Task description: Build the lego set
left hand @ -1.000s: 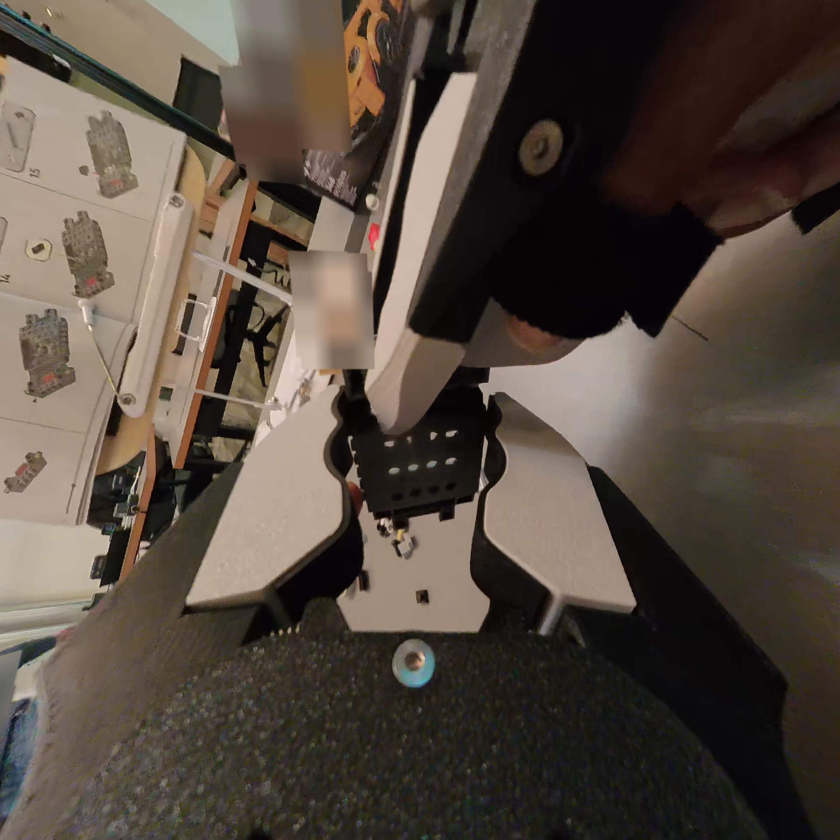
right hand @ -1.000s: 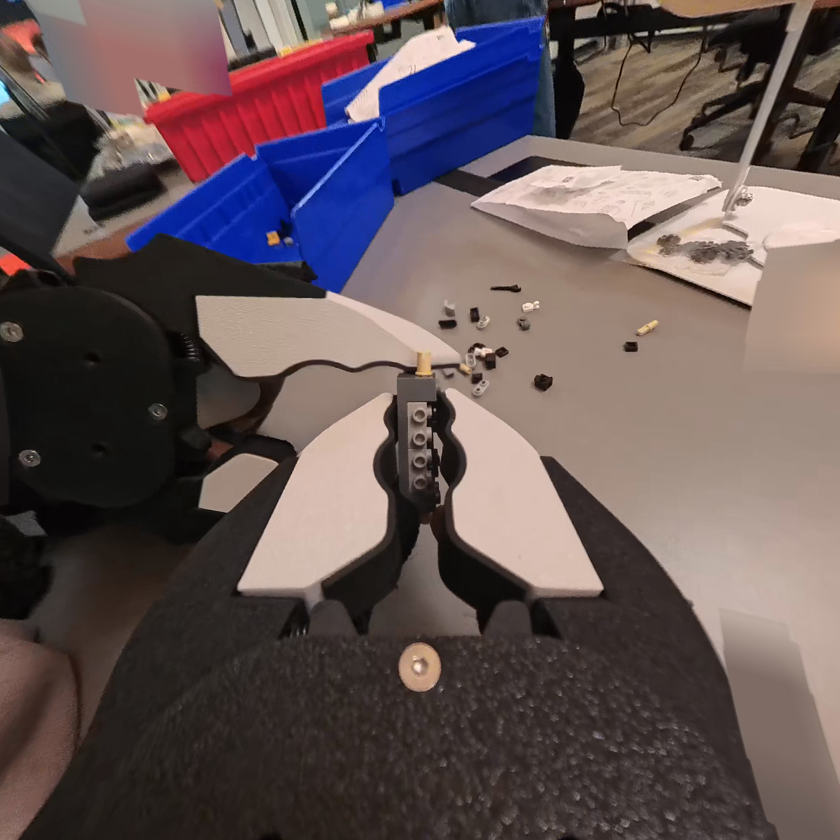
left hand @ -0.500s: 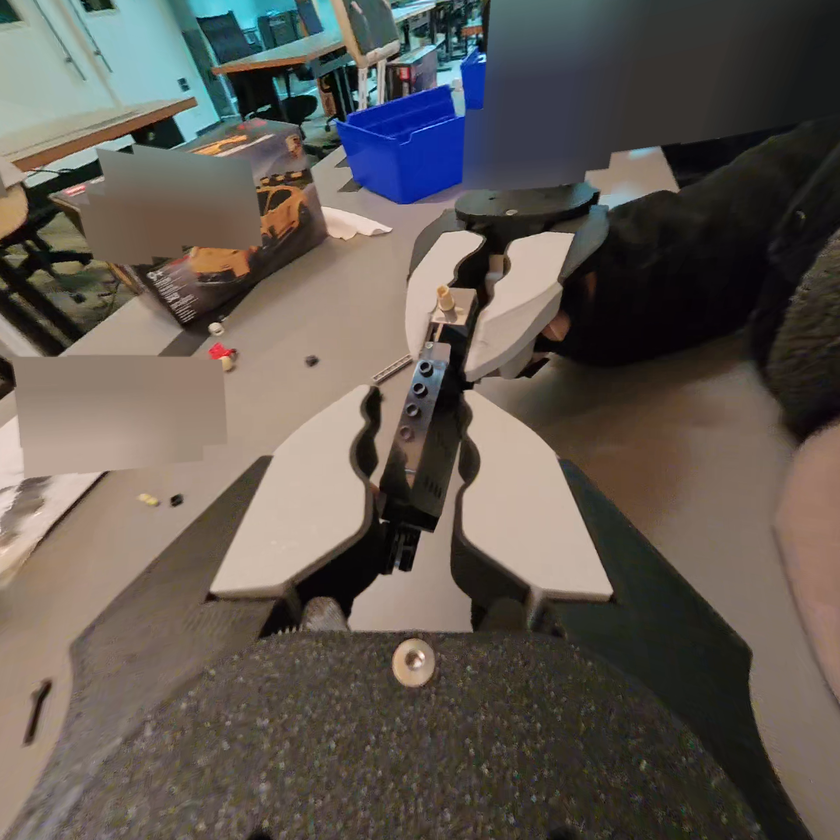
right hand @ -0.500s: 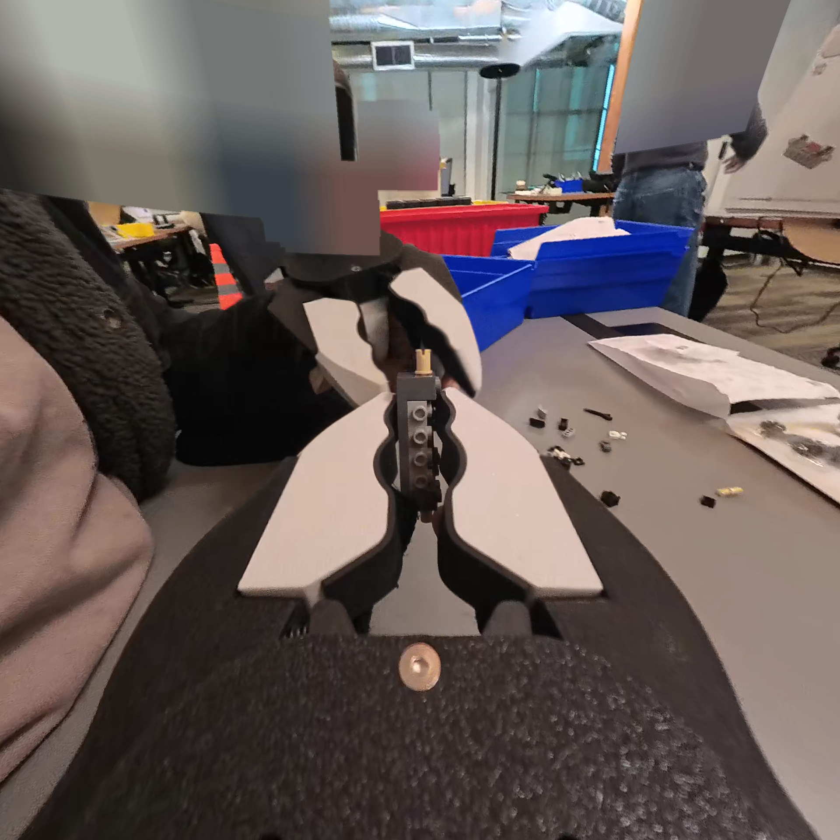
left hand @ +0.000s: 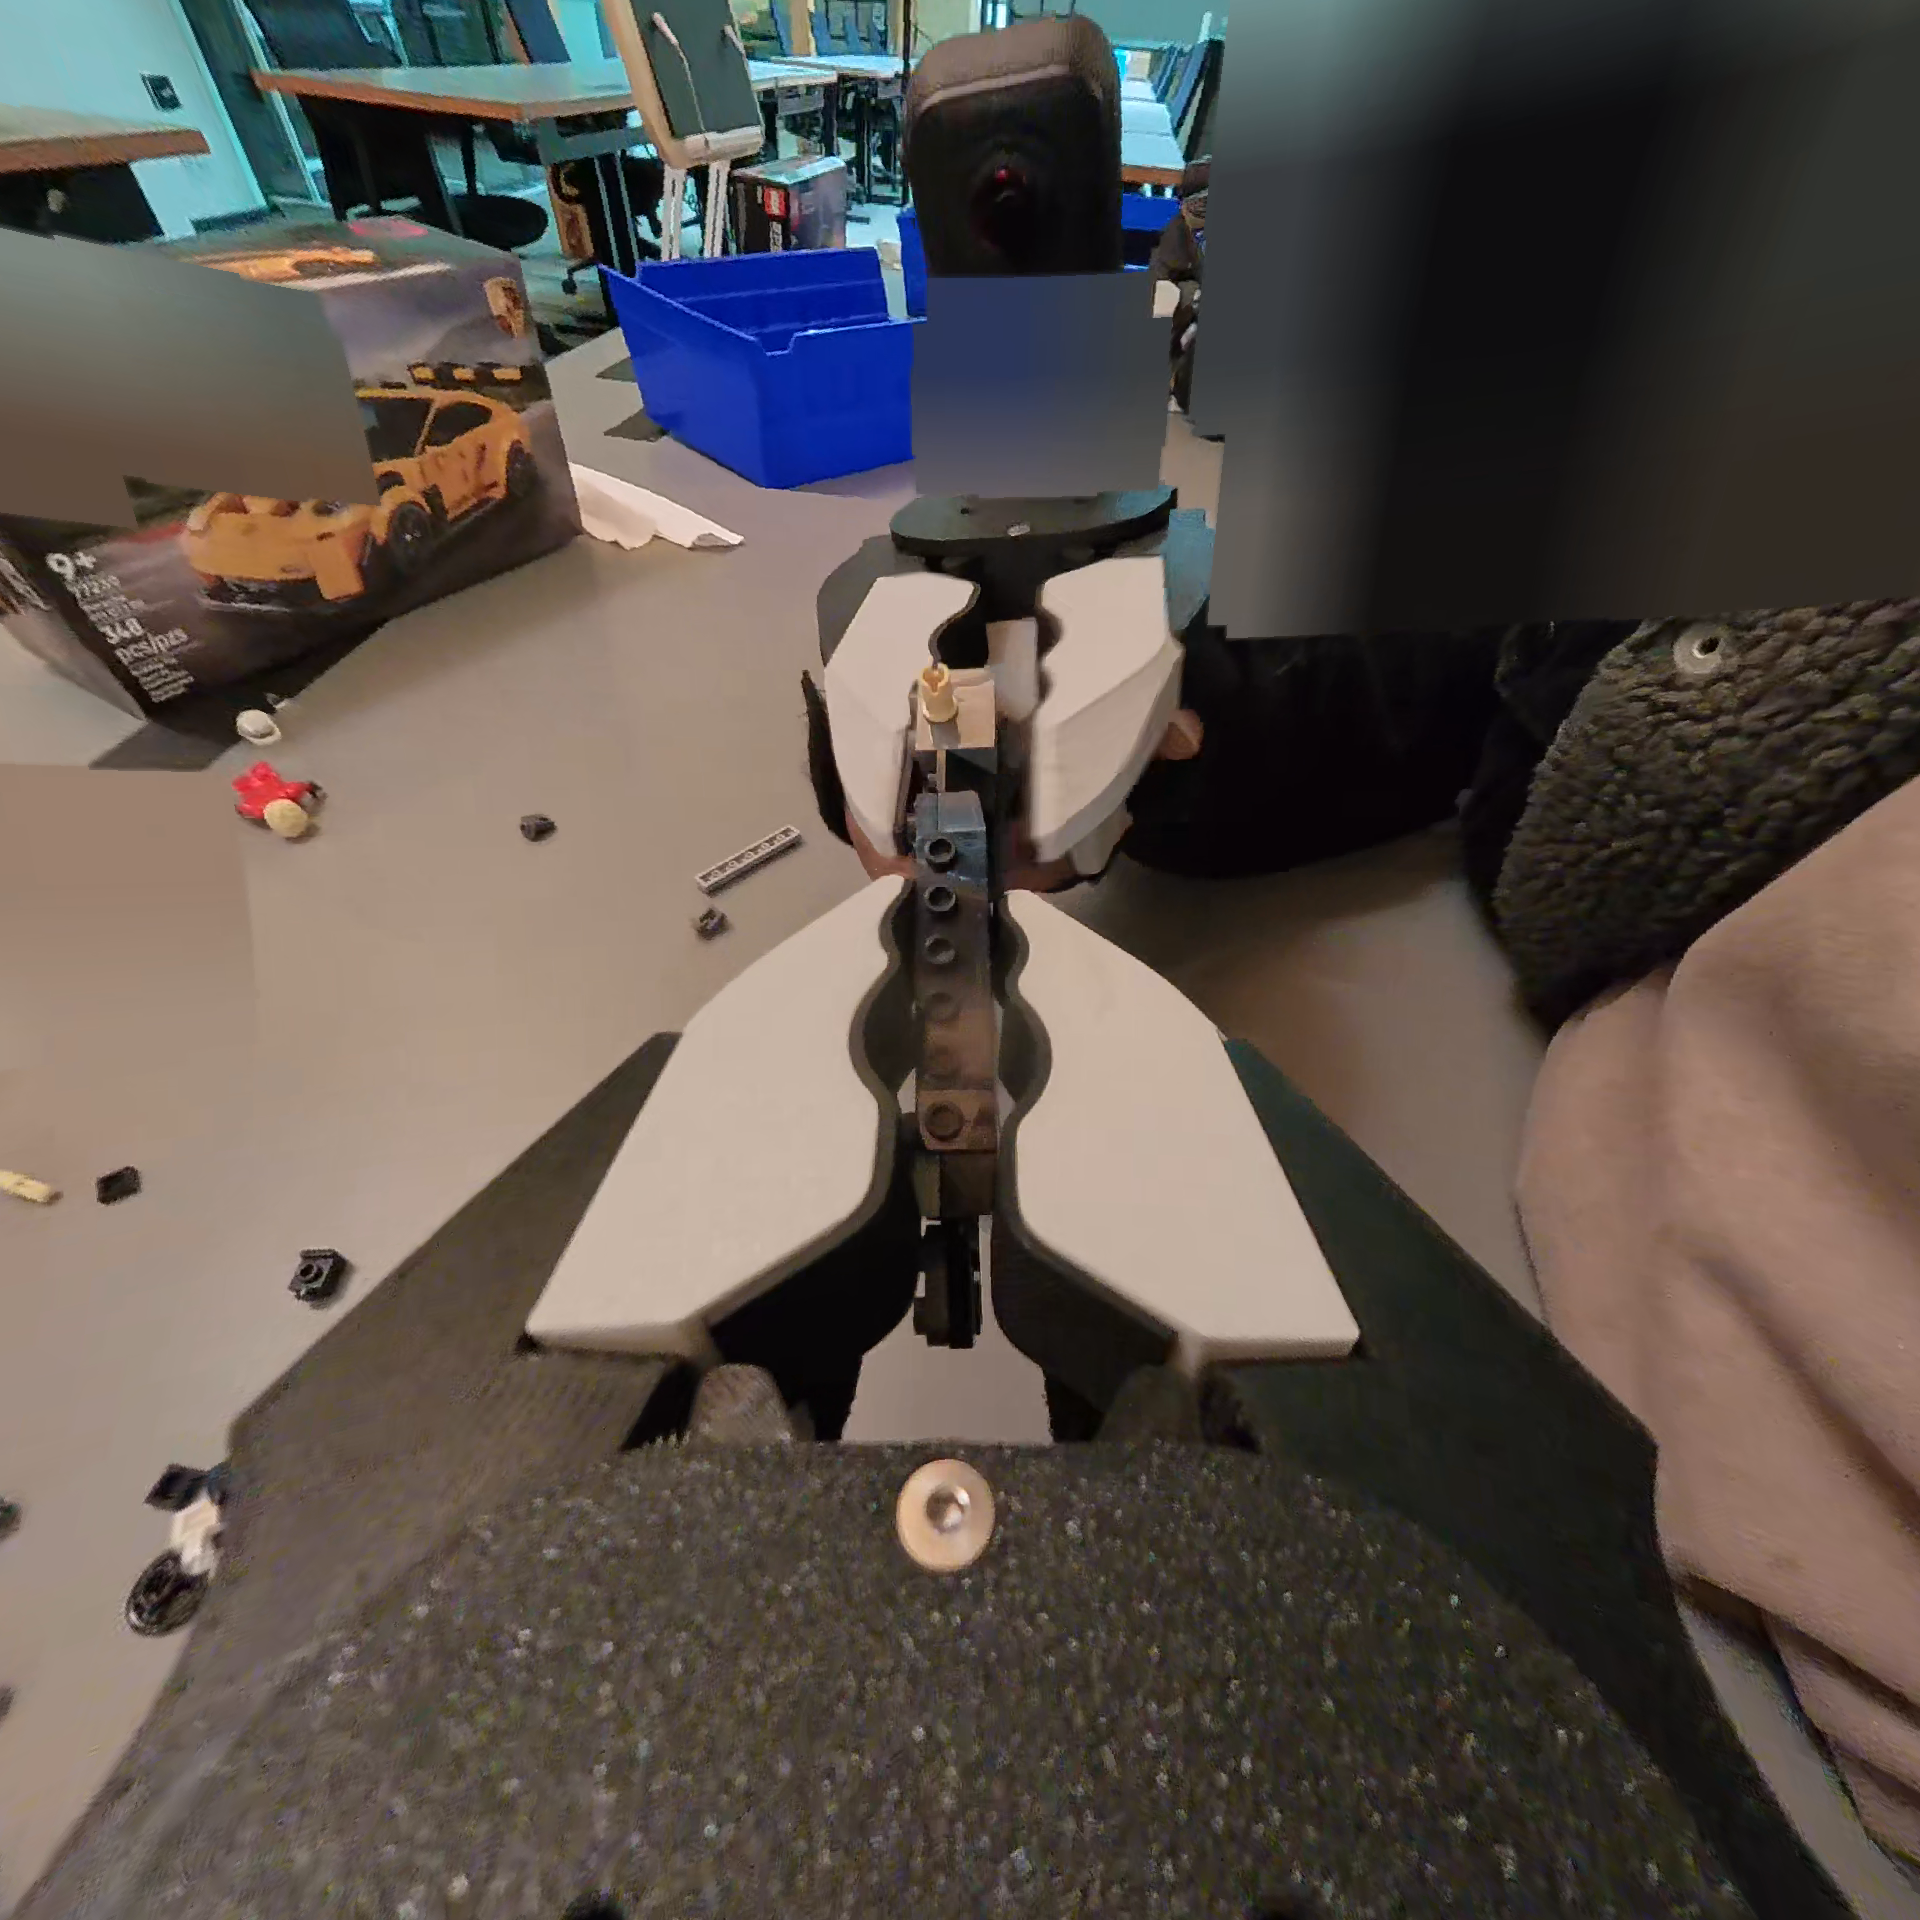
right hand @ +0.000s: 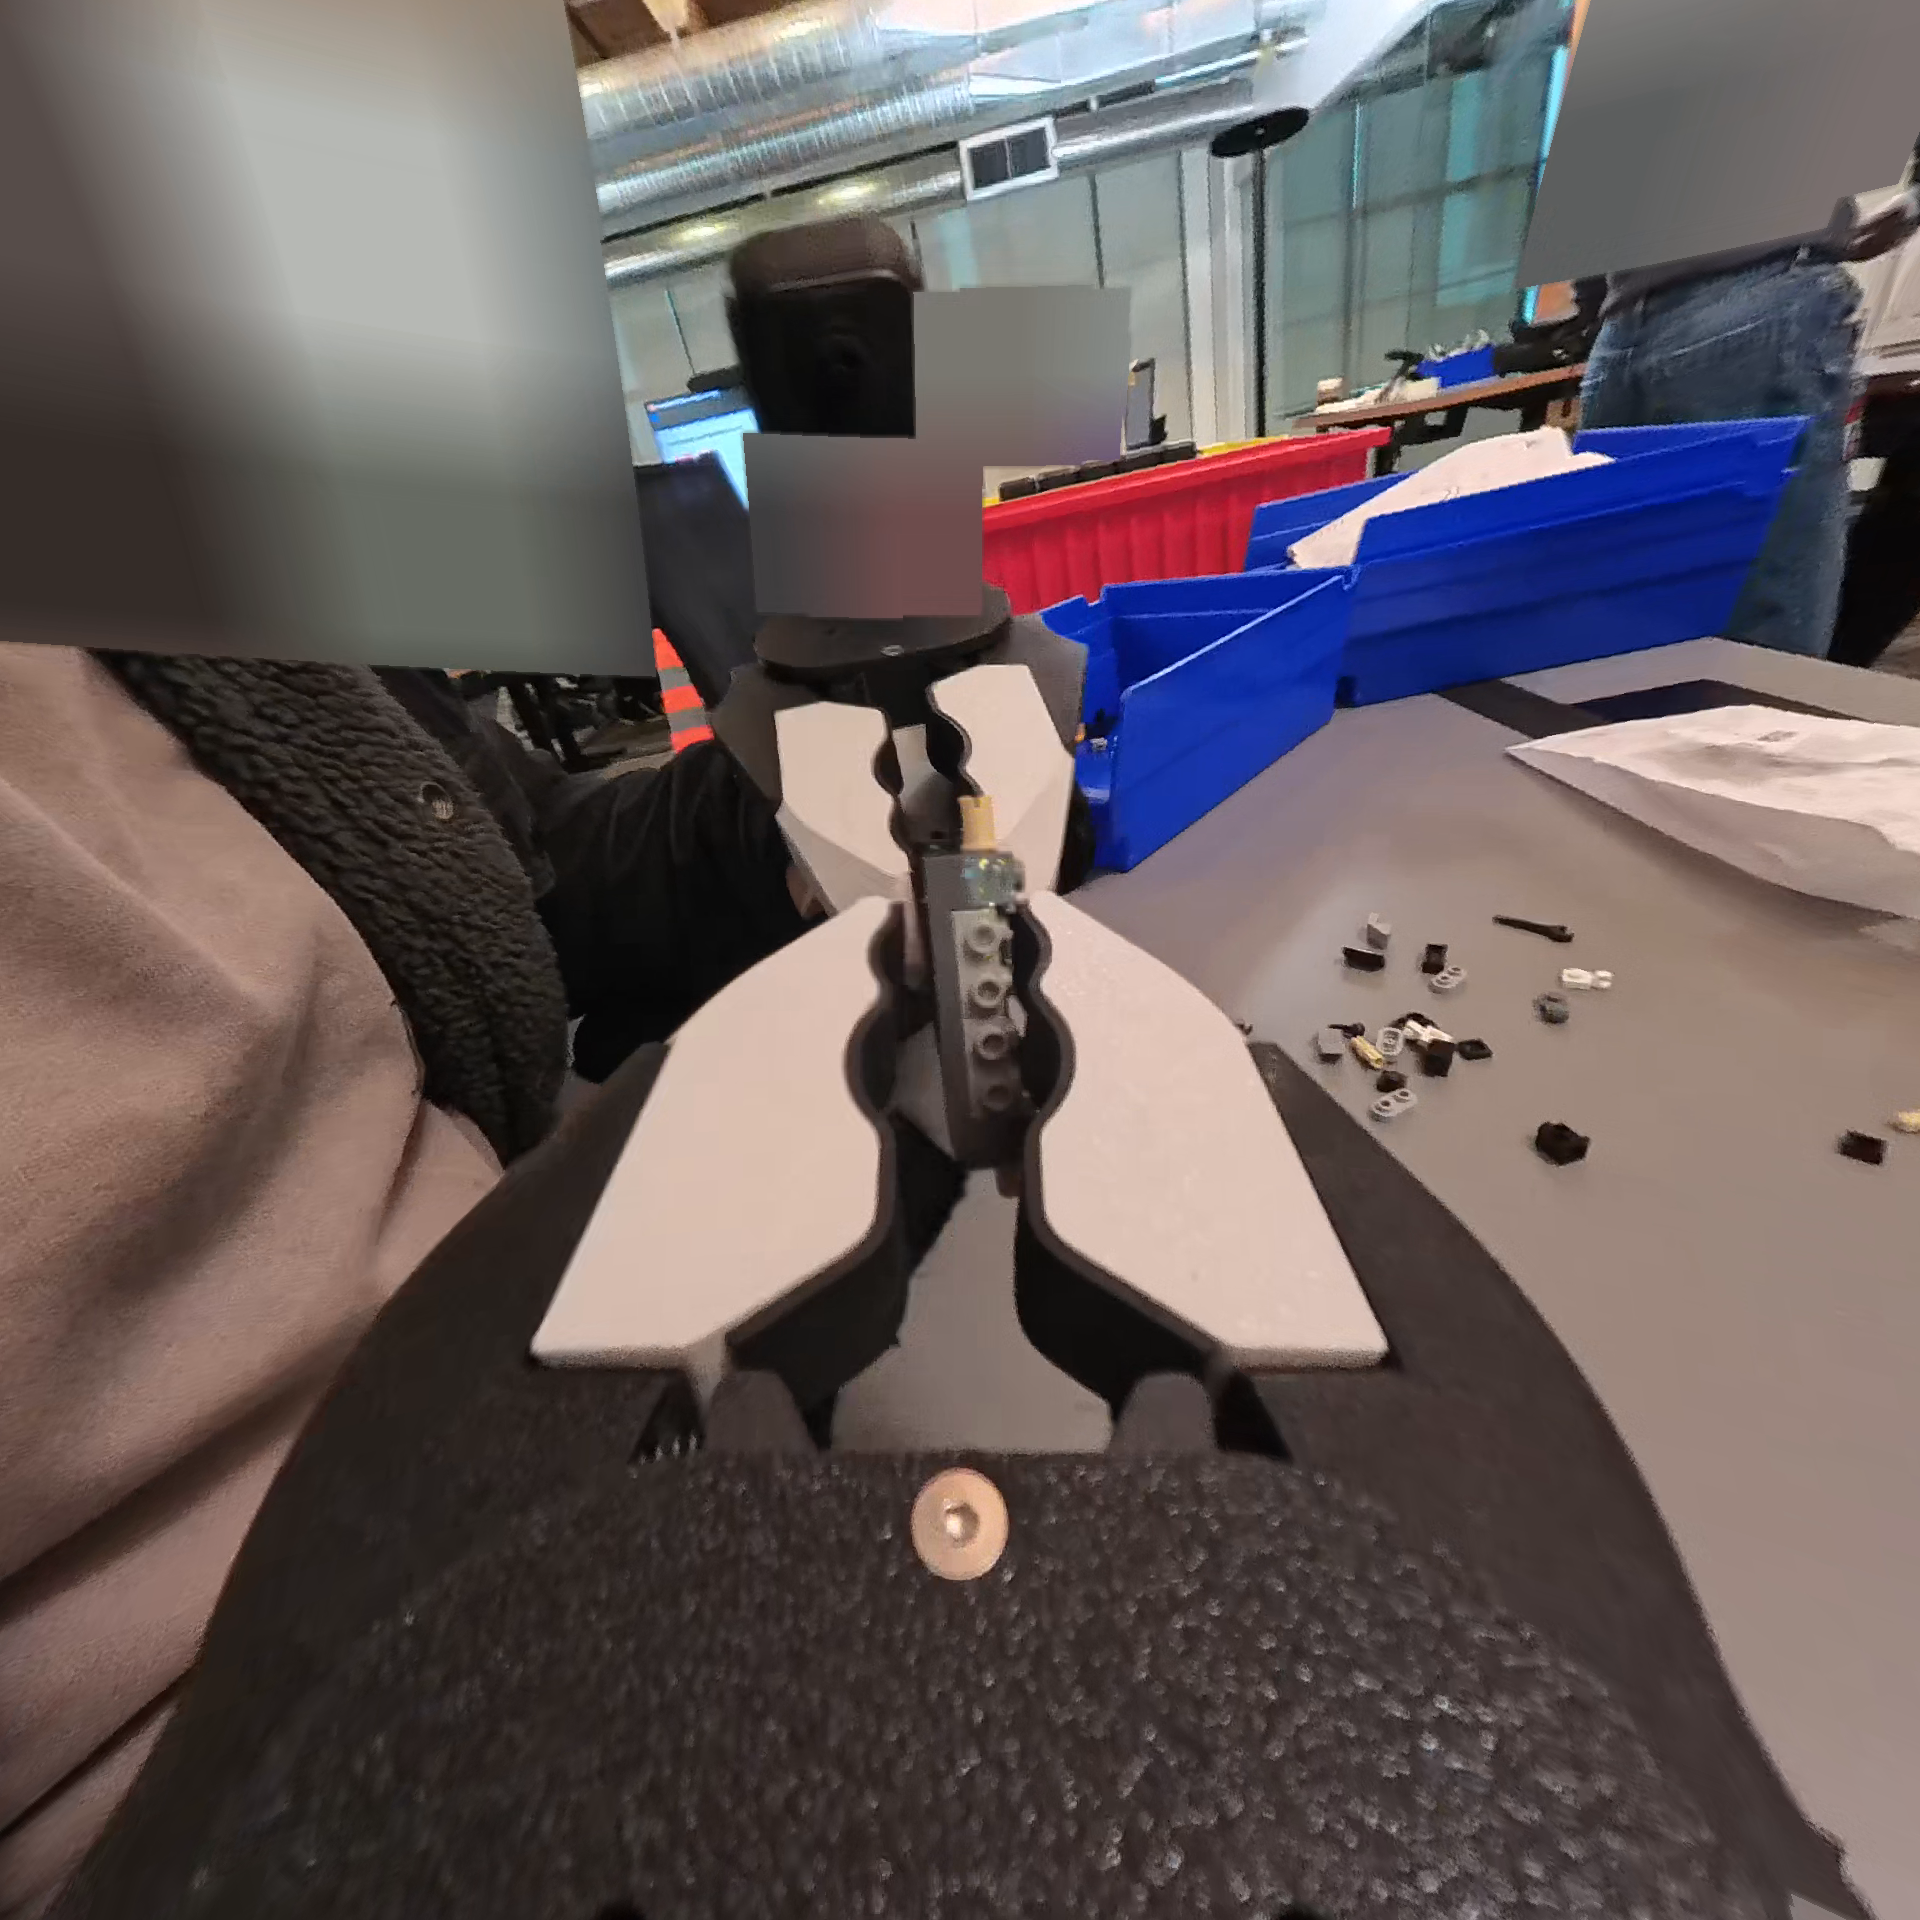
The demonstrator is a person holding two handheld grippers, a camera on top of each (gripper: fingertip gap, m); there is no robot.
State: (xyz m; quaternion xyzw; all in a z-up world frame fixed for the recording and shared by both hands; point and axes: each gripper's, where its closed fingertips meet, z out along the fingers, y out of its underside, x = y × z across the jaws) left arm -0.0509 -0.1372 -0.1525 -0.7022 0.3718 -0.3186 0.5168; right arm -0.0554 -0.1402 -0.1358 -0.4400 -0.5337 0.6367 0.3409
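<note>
Spreading across both views, the grey desk carried everything else. On its far side in the left wrist view stood a dark lego box w/ a yellow car pictured on it, and a blue bin behind that. The right wrist view showed more blue bins, a red bin behind them, and a white paper bag lying flat at the desk's right edge.

The left hand-held gripper was closed on a black studded lego piece, held edge-on between its grey fingers, studs facing the camera. Opposite it, tip to tip, the right hand-held gripper was clamped on a grey lego sub-assembly w/ a tan pin sticking up from its top end. The front ends of the two pieces met or nearly met in mid-air above the desk; actual contact couldn't be made out.

Loose small parts lay scattered on the desk: a cluster of black, grey and white bits right of the right hand-held gripper, a red piece, a thin black strip and a few black bits left of the left one.
</note>
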